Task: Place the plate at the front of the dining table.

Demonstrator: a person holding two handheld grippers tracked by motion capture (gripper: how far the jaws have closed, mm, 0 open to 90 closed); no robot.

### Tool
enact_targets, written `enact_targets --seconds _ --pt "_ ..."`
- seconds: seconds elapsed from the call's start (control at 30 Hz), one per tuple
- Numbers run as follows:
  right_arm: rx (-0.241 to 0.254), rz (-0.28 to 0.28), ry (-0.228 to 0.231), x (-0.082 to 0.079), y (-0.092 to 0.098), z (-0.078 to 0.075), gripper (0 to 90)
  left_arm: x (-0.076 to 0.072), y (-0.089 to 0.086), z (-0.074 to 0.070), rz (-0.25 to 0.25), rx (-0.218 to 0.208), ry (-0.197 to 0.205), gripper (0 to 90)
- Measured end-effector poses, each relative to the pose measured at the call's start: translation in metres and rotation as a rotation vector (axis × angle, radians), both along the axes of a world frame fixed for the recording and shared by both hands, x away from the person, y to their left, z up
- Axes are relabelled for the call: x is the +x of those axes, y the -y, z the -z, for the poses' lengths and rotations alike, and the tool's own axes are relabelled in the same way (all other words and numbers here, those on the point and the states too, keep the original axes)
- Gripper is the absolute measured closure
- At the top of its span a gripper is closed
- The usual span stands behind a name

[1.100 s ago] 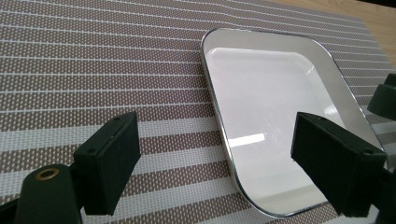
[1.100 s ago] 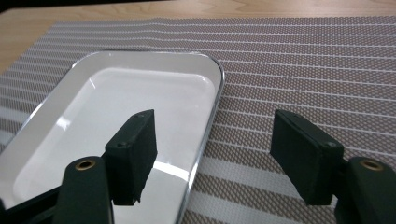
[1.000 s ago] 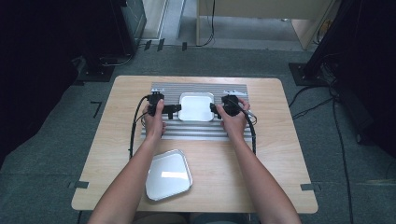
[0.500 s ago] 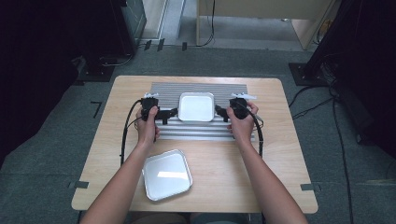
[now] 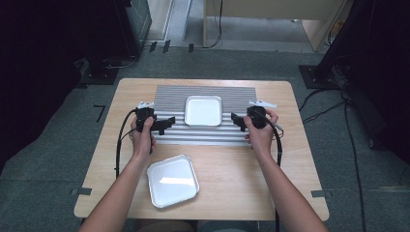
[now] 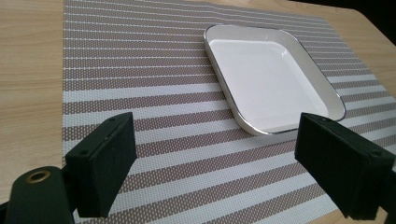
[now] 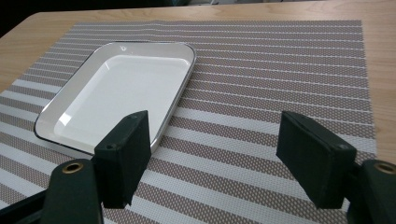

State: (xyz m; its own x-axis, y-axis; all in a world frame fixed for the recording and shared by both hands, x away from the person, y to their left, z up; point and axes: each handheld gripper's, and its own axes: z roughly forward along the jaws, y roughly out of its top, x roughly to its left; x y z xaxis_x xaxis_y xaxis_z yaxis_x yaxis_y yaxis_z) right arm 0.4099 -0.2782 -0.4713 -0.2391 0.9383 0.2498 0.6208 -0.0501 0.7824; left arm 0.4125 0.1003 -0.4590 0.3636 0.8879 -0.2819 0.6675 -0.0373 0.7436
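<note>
High view: wooden table [image 5: 232, 183] bearing striped mat [image 5: 205, 135], on grey carpet [image 5: 58, 159].

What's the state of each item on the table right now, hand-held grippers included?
white tray: upright on the striped mat, empty, untouched.
metal tray: flat on bare wood at the near edge, empty.
striped placemat: lying flat under the white tray.
left hand-held gripper: jaws open, empty, left of the white tray.
right hand-held gripper: jaws open, empty, right of the white tray.
</note>
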Motion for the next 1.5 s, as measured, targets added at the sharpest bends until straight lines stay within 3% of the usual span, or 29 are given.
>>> enact_targets --seconds 0.23,0.4,0.7,1.03,1.5 --pt "-0.033 0.014 0.022 -0.016 0.017 -0.002 26.7 -0.017 -0.008 -0.004 0.001 0.047 0.049 12.6" --pt "-0.037 0.023 0.033 -0.028 0.030 -0.004 26.7 -0.029 -0.021 -0.005 -0.010 0.050 0.063 12.6" --pt "-0.029 0.023 0.042 -0.050 0.045 -0.005 26.7 -0.050 -0.046 0.001 -0.052 0.068 0.067 12.6" --pt "-0.040 0.045 0.032 -0.070 0.066 0.003 26.7 -0.069 -0.075 0.013 -0.087 0.091 0.050 12.6" --pt "-0.039 0.077 0.036 -0.105 0.095 0.012 26.8 -0.096 -0.103 0.024 -0.117 0.131 0.039 12.6"
